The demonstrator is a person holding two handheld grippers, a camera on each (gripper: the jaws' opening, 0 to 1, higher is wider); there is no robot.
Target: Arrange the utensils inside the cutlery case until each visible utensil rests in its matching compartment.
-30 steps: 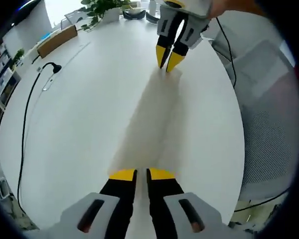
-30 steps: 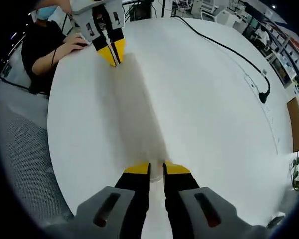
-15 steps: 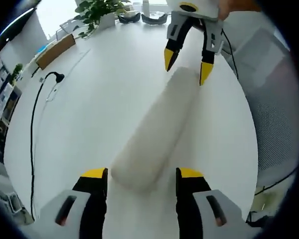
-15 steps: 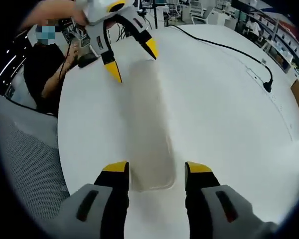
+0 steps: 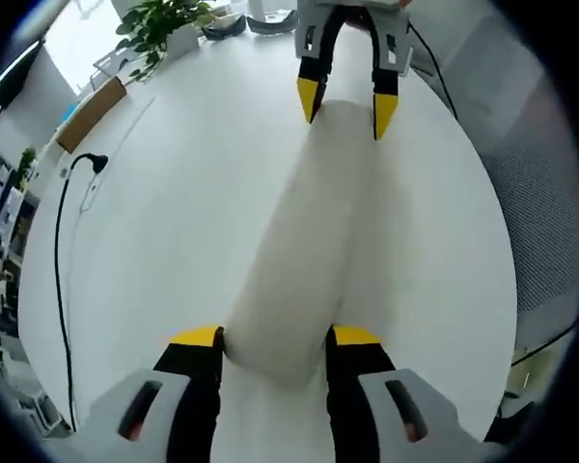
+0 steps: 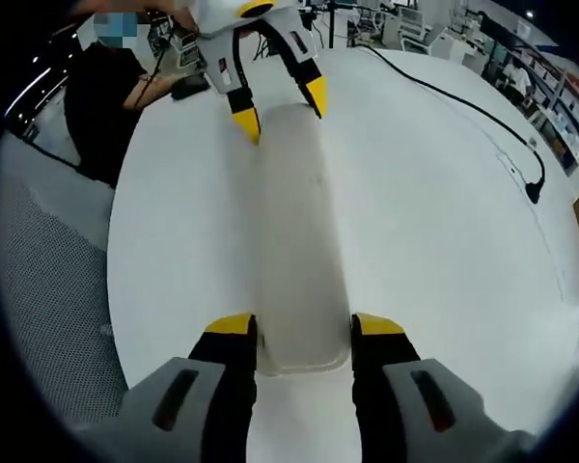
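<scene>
jaws on both grippers had spread since a second before: back then each pair was pinched nearly together at an end of the long white cutlery case (image 5: 299,241), and half a second ago they had swung wide apart. at this moment the left gripper (image 5: 275,338) stood released, its two yellow tips flanking the near end of the case, close beside it on either side; whether they touched it could not be told. in the right gripper view the right gripper (image 6: 304,326) was likewise released, its tips straddling the opposite end of the case (image 6: 294,241).

the case lay lengthwise on the white round table (image 5: 174,193), running from one gripper to the other, closed or at least showing no compartments or utensils from these angles. a black cable (image 5: 63,231) trailed over the table well apart from it.

judging by this, the case had been let go rather than opened, and both grippers looked to be lining up for a wider grasp across its ends. sorting of utensils appeared not yet begun.
</scene>
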